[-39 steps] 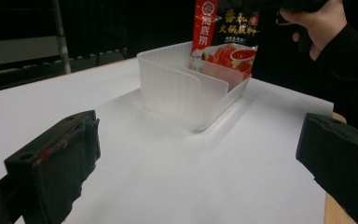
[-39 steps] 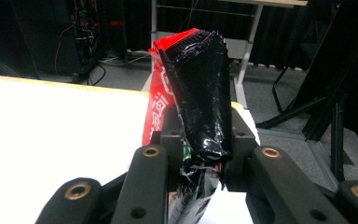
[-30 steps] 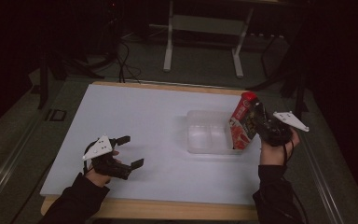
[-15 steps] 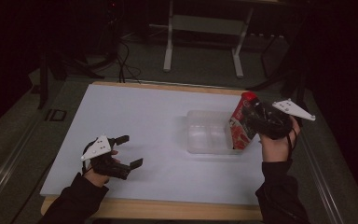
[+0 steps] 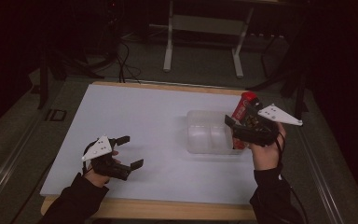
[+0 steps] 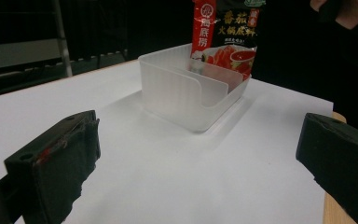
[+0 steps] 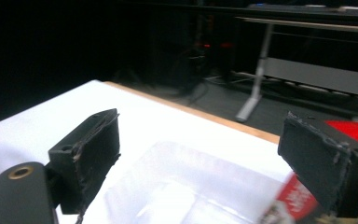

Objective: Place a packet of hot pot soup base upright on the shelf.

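Leaning at the bin's [image 5: 209,135] right-hand end, right of centre, the sauce packet [image 5: 243,108] could topple if your wide-open right tongs [image 5: 237,132], seemingly just clear, brush it; left tongs [image 5: 129,151] gape empty.

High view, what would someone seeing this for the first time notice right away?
The red sauce packet stands out first, propped upright in the right end of the clear plastic bin on the white table. Right beside it is the right gripper, jaws wide open with nothing between them, having just been opening. The left gripper rests open near the table's front left edge, away from the bin.
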